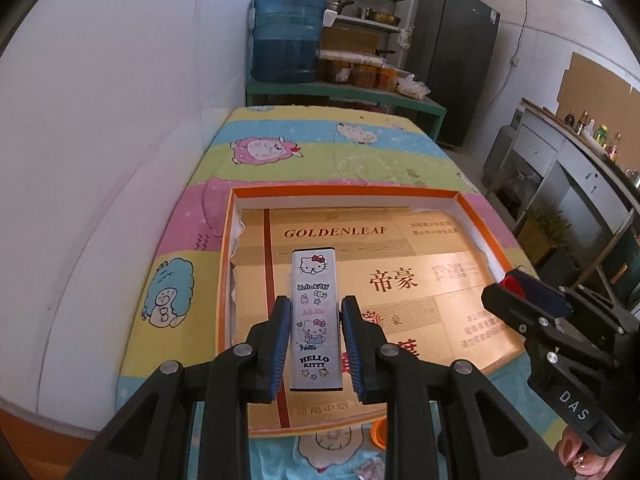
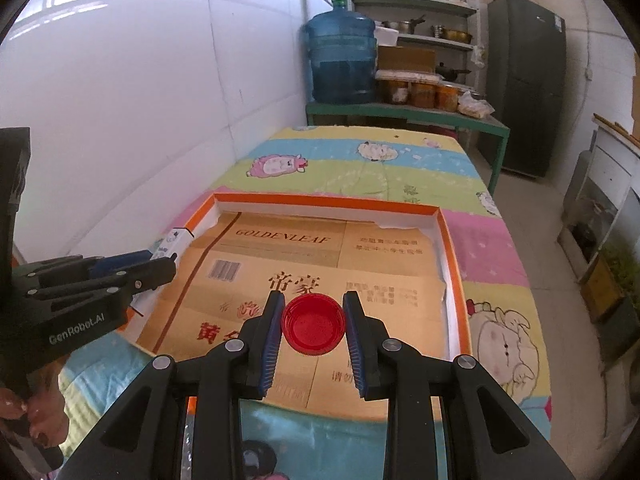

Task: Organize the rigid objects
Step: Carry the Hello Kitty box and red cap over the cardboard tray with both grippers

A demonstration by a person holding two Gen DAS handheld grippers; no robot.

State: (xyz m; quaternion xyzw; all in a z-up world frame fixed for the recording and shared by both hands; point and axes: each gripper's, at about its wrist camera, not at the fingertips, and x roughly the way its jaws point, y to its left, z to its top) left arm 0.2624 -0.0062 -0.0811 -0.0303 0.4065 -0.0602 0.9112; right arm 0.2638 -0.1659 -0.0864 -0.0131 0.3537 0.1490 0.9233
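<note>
Over the orange tray's near edge, in the left wrist view, the left gripper jaws clamp a Hello Kitty box. In the right wrist view, the right gripper jaws pinch a red cap above the tray's cardboard lining.

Small orange round object: partly hidden behind the left hand-held gripper, kind unclear. Fine print on the gold cardboard liner: too small to read. Jars on the far green shelf (contents indistinct). Person's fingers: cut off at the frame's edge.
</note>
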